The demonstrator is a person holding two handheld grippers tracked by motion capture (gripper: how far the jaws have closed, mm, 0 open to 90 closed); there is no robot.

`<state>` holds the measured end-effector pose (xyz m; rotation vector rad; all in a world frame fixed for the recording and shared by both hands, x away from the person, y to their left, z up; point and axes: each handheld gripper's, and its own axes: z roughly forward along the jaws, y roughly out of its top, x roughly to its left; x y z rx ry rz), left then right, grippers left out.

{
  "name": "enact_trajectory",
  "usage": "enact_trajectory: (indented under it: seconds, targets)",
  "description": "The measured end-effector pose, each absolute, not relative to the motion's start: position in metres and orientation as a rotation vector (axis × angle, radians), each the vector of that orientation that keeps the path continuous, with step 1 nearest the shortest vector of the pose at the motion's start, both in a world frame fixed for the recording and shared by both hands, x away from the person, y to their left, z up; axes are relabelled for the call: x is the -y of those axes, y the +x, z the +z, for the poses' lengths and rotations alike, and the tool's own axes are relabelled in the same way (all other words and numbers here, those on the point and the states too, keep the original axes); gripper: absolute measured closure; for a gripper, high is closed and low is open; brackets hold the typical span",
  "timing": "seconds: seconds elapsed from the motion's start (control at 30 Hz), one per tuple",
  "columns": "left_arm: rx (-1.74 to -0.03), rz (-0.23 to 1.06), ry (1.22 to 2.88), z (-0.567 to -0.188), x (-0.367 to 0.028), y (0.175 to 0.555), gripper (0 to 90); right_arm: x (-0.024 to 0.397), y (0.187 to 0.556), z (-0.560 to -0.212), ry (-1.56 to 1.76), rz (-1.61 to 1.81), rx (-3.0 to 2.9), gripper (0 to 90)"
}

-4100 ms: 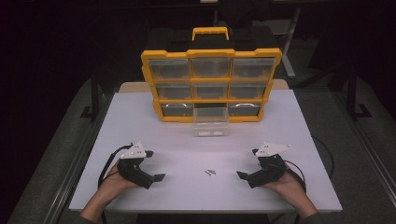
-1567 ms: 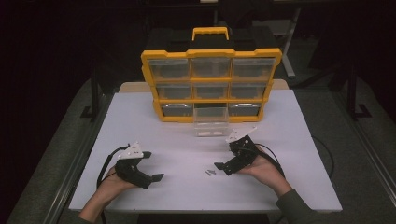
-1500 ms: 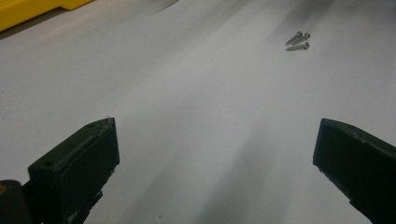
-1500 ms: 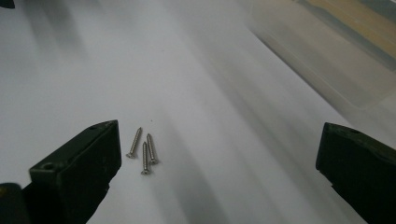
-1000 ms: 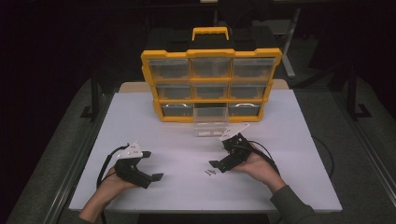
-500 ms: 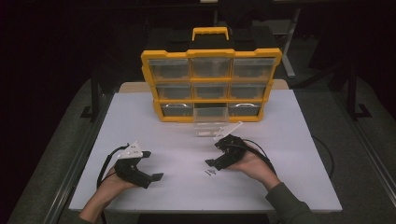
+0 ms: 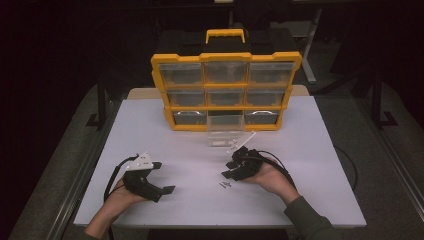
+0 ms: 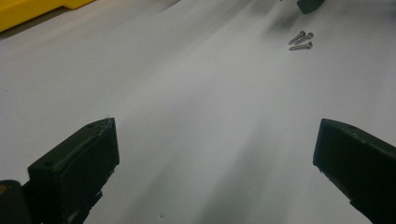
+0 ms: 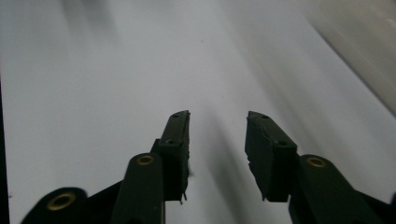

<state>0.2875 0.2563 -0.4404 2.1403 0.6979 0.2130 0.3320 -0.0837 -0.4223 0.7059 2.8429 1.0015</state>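
Observation:
Three small screws lie together on the white table, front of centre; in the left gripper view the screws are far ahead and to the right. My right gripper hovers just behind and above them, pointing left, its jaws open with a narrow gap. In the right gripper view the right gripper has only bare table between its jaws. My left gripper rests at the front left, jaws spread wide and empty. The same wide spread marks the left gripper in its own view.
A yellow organiser with clear drawers stands upright at the back centre. Its bottom-middle drawer is out and sits on the table just in front of it. Cables trail from both grippers toward the table's front edge.
My right gripper has moved from the front right leftward and slightly back, ending just behind the screws. The left gripper and the screws have stayed put.

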Motion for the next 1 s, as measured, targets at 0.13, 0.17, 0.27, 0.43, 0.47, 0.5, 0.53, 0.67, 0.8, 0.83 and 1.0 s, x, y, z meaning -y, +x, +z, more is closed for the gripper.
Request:
enact_trajectory:
  seconds: [0.13,0.17,0.27,0.43,0.47,0.5,0.53,0.67,0.8,0.83,1.0]
  targets:
    - [-0.700,0.212,2.140,-0.440,-0.256,0.288,0.1,0.082,0.331,-0.424,0.693,0.982,-2.868,66.6]
    - [-0.700,0.212,2.140,-0.440,-0.256,0.287,0.2,0.082,0.331,-0.424,0.689,0.979,-2.874,67.6]
    - [-0.698,0.214,2.140,-0.440,-0.256,0.287,0.2,0.081,0.330,-0.425,0.675,0.970,-2.892,70.5]
    - [-0.697,0.213,2.140,-0.440,-0.256,0.287,0.2,0.078,0.329,-0.428,0.648,0.947,-2.921,74.1]
    - [-0.697,0.213,2.140,-0.440,-0.256,0.287,0.2,0.078,0.329,-0.428,0.647,0.938,-2.927,74.3]
    - [-0.697,0.213,2.140,-0.440,-0.256,0.287,0.2,0.077,0.329,-0.429,0.647,0.930,-2.930,75.0]
    - [-0.695,0.213,2.142,-0.440,-0.256,0.287,0.2,0.077,0.329,-0.429,0.642,0.926,-2.933,75.8]
    - [-0.690,0.215,2.146,-0.441,-0.255,0.287,0.2,0.075,0.328,-0.431,0.633,0.915,-2.945,78.4]
    - [-0.691,0.216,2.146,-0.441,-0.255,0.287,0.2,0.075,0.328,-0.431,0.627,0.906,-2.954,79.4]
    - [-0.691,0.215,2.145,-0.441,-0.255,0.287,0.1,0.074,0.328,-0.432,0.627,0.904,-2.955,79.4]
    - [-0.689,0.213,2.148,-0.441,-0.255,0.287,0.1,0.073,0.328,-0.434,0.615,0.884,-2.968,80.6]
